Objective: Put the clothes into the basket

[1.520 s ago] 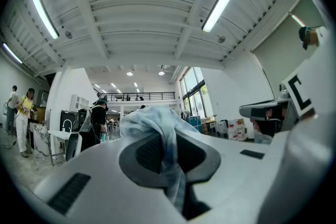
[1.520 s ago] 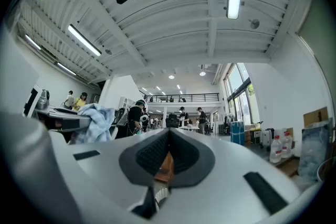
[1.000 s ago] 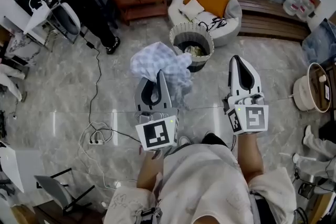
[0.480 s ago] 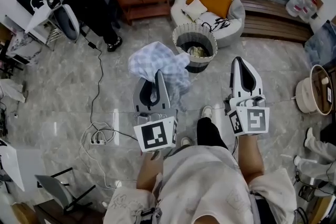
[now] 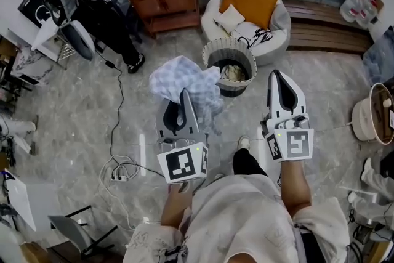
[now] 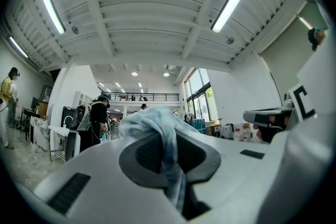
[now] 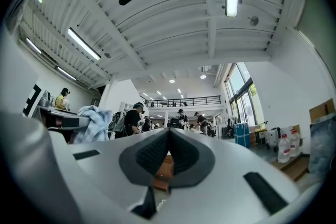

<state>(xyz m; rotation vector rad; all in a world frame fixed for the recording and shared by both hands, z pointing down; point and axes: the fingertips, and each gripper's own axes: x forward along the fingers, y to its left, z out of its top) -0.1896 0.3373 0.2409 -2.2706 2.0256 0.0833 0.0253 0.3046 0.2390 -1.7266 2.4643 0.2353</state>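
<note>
**Checked Cloth Held Short of the Basket**

Nearest the person, the left tool (image 5: 184, 94) pinched a pale blue checked cloth (image 5: 180, 74), which hung bunched above the marble floor (image 5: 74, 114). Beside it, the right tool (image 5: 276, 76) had its jaws pressed together on nothing. Just beyond stood the round basket (image 5: 210, 56) with some clothing inside, and behind it lay an orange cushion (image 5: 249, 0).

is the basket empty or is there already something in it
Not empty. The head view shows pale crumpled cloth lying inside the basket.
</note>
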